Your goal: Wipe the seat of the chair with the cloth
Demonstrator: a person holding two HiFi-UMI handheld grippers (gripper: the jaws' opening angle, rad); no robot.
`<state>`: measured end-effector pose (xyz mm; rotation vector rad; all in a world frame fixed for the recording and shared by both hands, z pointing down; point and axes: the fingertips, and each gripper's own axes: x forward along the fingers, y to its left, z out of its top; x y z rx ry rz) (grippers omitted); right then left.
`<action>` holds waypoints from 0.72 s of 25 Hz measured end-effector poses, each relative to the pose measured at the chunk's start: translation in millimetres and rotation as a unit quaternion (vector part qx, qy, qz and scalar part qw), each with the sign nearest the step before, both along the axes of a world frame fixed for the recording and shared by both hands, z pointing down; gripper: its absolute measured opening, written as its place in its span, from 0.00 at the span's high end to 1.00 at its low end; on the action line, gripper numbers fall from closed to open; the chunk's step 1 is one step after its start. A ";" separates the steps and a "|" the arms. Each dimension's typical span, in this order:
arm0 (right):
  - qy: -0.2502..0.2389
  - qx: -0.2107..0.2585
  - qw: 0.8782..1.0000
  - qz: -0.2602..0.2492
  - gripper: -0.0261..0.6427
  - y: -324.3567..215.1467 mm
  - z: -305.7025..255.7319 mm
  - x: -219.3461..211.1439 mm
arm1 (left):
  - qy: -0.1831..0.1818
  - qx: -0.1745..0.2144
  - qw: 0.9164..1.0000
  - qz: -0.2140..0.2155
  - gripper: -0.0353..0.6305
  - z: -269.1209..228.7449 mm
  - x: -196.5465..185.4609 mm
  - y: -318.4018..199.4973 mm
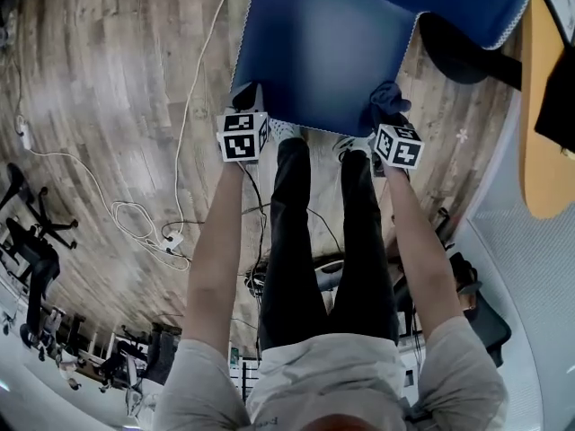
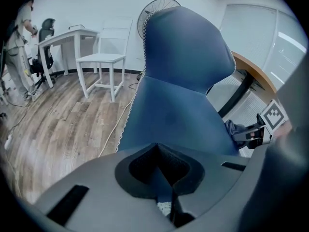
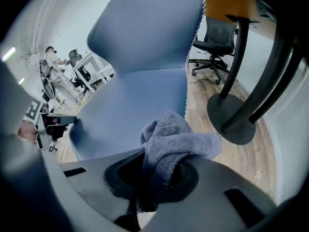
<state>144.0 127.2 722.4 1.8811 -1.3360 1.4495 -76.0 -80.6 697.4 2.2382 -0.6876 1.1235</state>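
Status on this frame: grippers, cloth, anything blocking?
Left hand-held gripper shut on seat front edge. Right hand-held gripper shut on cloth, at seat's front right corner. Nothing lying on the seat.

Both arms out straight and roughly parallel, forearms bare, short grey sleeves at the shoulders. Head view: L arm [image 1: 214,259] runs from 7 o'clock up to L gripper [image 1: 243,136] at approx 11 o'clock. R arm [image 1: 418,250] runs from 5 o'clock up to R gripper [image 1: 395,142] at approx 1 o'clock. Marker cubes face up, grippers about level with each other and well apart. L gripper view: jaws closed on front edge of seat [image 2: 166,124], blue material pinched between pads. R gripper view: jaws clamped on bunched grey cloth [image 3: 174,141], which bulges out past the tips. Legs [image 1: 314,241] in dark trousers stand between the arms.
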 end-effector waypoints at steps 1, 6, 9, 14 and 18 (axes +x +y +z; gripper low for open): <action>0.006 -0.005 1.000 0.005 0.89 0.2 -0.5 0.7 | 0.002 -0.002 1.000 0.002 0.91 -0.4 -3.6 3.4; 0.022 -0.027 0.999 0.041 0.89 -0.7 -1.6 3.8 | 0.008 -0.013 1.000 0.020 0.91 -1.7 -20.5 13.7; 0.039 -0.046 0.997 0.052 0.89 1.5 -5.1 6.5 | 0.017 -0.022 0.999 0.028 0.91 -2.6 -27.1 18.8; 0.051 -0.059 0.994 0.078 0.89 -0.9 -4.3 5.7 | 0.038 -0.016 0.999 0.021 0.91 -0.9 -37.4 20.2; 0.069 -0.062 0.988 0.121 0.89 -6.0 -8.9 4.0 | 0.052 -0.019 0.998 0.004 0.91 0.8 -46.4 19.7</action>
